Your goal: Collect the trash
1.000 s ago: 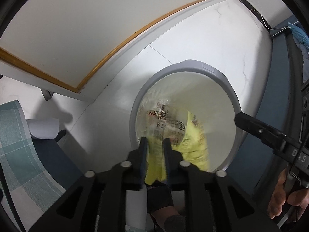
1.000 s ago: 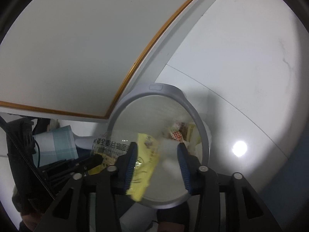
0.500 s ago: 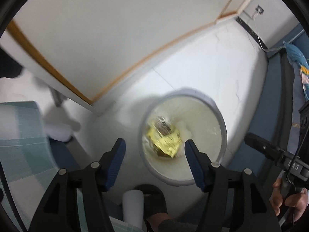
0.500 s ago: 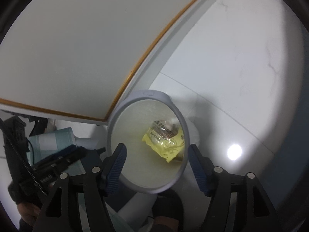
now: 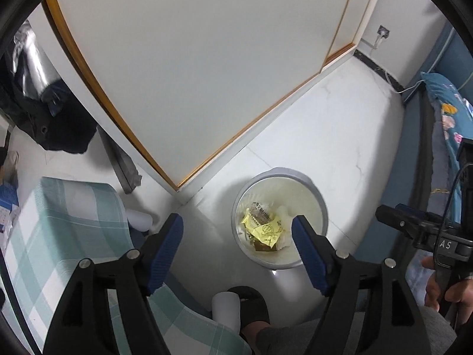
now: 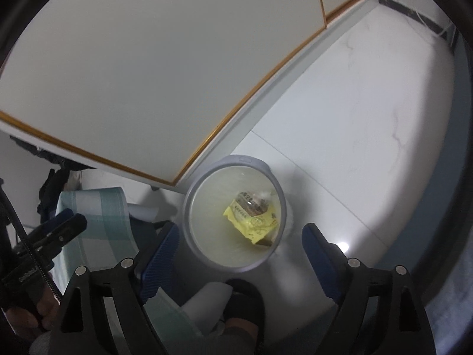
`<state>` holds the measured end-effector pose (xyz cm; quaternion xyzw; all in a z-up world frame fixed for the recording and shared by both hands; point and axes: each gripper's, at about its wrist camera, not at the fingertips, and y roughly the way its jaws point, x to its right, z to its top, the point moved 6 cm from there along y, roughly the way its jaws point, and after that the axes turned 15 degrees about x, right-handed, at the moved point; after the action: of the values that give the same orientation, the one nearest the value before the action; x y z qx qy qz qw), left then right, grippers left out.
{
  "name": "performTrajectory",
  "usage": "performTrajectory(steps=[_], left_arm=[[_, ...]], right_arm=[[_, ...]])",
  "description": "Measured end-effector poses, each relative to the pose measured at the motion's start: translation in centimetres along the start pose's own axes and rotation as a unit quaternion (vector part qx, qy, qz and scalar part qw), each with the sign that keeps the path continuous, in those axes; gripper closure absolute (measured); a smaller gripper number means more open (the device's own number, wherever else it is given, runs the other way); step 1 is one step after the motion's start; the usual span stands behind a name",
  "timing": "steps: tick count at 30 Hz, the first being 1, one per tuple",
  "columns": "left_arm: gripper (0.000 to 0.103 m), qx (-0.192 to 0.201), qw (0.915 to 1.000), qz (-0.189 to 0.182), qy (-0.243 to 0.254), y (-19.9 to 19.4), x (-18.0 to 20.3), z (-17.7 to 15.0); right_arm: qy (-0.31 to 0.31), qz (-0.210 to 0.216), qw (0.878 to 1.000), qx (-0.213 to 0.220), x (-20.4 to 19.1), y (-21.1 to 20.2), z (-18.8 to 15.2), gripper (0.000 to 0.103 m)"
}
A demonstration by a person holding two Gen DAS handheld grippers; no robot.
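Right gripper (image 5: 425, 230) body – white letters "AS" readable; yellow wrappers (image 5: 264, 229) in bin (image 5: 322, 207) – print too small to read.

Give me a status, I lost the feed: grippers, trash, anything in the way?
Left gripper and right gripper empty, jaws opening. Yellow wrappers in the bin. Nothing in the way.

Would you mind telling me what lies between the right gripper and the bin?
Nothing: the right wrist view shows only air between the opening, empty right gripper and the bin.
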<state>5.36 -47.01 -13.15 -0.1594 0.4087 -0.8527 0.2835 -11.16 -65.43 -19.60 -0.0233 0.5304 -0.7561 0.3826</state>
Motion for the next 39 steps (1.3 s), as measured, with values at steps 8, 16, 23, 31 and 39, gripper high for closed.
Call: performTrajectory(steps=[8,16,23,31,39], left_arm=[[0.025,0.014,0.9999,0.007,-0.002,-2.0,0.1,0.2],[0.025,0.031,0.9994,0.017,0.003,-3.1,0.7,0.5],[0.025,0.03,0.9993,0.022,-0.004,-3.5,0.8,0.4],[0.025,0.03,0.9994,0.012,-0.012,-4.0,0.9,0.8],[0.025,0.036,0.999,0.022,-0.014,-4.1,0.8,0.8]], right_arm=[[-0.034,-0.01,0.999,-0.007,-1.7,-2.8,-0.6,0.011],[-0.041,-0.008,0.999,0.006,-2.4,-4.3,-0.4,0.011],[-0.033,-0.006,0.999,0.012,-2.3,-4.9,-0.4,0.011],[-0.037,0.0,0.999,0.018,-2.6,-5.3,-0.3,0.011],[-0.034,0.006,0.999,0.02,-2.6,-5.3,-0.1,0.011]])
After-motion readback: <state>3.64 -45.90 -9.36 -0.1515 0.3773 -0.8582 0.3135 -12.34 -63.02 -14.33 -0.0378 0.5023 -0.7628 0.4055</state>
